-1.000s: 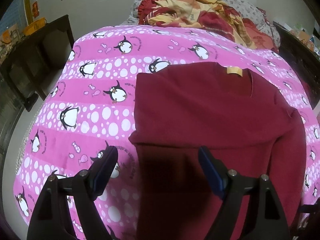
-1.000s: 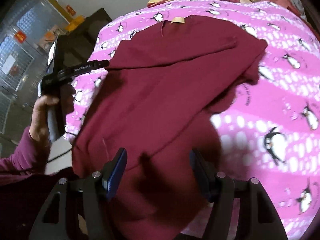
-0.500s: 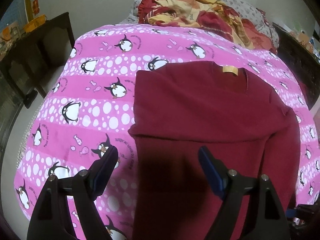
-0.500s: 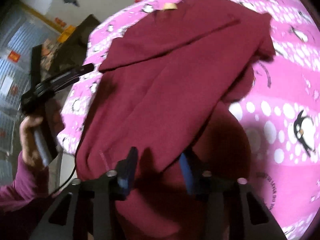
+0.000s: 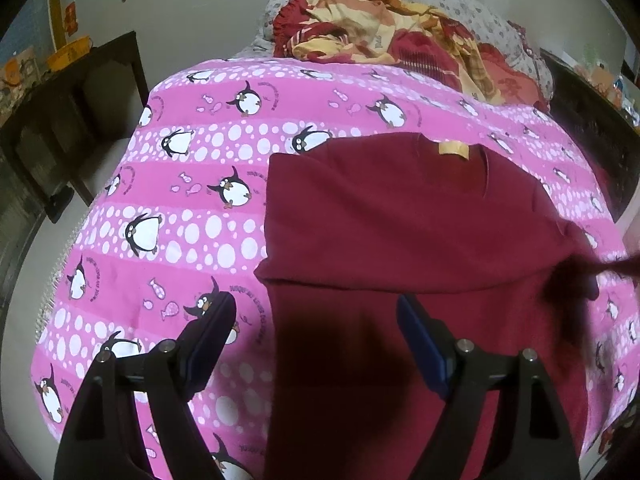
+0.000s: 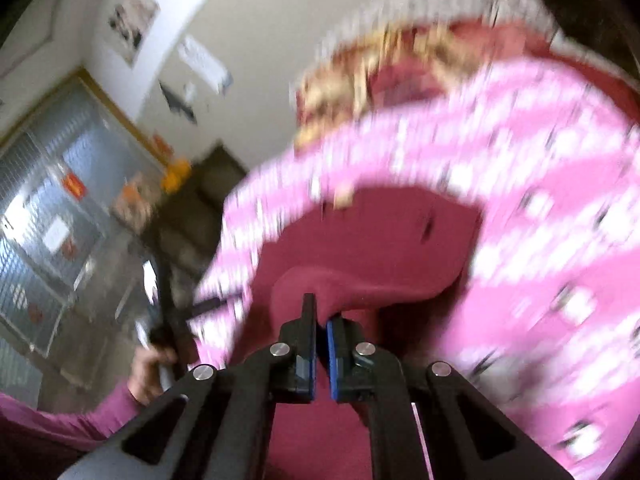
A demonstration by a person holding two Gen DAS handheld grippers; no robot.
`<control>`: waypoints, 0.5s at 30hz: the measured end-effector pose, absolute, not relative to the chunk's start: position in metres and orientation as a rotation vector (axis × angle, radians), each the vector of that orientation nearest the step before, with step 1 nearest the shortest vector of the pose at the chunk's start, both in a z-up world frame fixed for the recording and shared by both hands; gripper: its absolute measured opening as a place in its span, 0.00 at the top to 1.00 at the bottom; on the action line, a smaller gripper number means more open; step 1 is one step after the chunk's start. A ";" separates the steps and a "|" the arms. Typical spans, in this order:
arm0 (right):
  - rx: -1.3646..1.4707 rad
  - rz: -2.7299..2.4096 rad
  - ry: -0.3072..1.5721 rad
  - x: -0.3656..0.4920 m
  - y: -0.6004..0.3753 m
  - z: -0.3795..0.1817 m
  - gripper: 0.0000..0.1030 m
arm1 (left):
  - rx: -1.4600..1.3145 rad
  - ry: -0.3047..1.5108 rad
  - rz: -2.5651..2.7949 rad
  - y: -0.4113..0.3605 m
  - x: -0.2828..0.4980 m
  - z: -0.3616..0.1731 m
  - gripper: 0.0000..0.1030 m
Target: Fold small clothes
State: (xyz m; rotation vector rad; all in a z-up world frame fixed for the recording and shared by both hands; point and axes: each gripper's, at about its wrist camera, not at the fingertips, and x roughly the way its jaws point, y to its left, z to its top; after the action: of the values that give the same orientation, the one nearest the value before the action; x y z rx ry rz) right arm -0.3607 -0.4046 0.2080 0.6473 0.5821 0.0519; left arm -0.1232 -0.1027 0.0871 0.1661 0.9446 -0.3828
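Observation:
A dark red sweater (image 5: 400, 232) lies on the pink penguin bedspread (image 5: 180, 208), neck label (image 5: 453, 148) at the far end, its left side folded over. My left gripper (image 5: 316, 328) is open and empty, hovering over the sweater's lower left edge. In the blurred right wrist view my right gripper (image 6: 321, 316) is shut on a fold of the sweater (image 6: 360, 280) and holds it lifted above the bed. A dark blurred shape at the right edge of the left wrist view (image 5: 576, 280) sits by the raised sleeve.
A crumpled red and yellow blanket (image 5: 400, 40) and a grey pillow (image 5: 472, 12) lie at the bed's head. A dark wooden desk (image 5: 68, 120) stands left of the bed. The person's left hand (image 6: 154, 368) holds the other gripper's handle.
My right gripper has closed on the sweater's right side and swung up with it; its view is now motion-blurred. The left gripper has stayed open and nearly still.

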 end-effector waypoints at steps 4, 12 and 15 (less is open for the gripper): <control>0.584 0.075 0.510 -0.359 -0.429 0.258 0.95 | 0.154 0.936 -0.381 -0.099 -0.119 0.090 0.21; 0.442 0.273 0.801 -0.238 -0.388 0.234 0.95 | 0.126 0.901 -0.359 -0.079 -0.109 0.103 0.21; 0.381 0.368 0.960 -0.173 -0.347 0.196 0.95 | 0.123 0.901 -0.349 -0.069 -0.105 0.103 0.21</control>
State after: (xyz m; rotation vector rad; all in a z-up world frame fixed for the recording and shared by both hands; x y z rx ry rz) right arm -0.1730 -0.3468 0.1964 0.3807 0.9600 0.3679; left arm -0.1047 -0.0690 0.1030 0.1227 0.9011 -0.3485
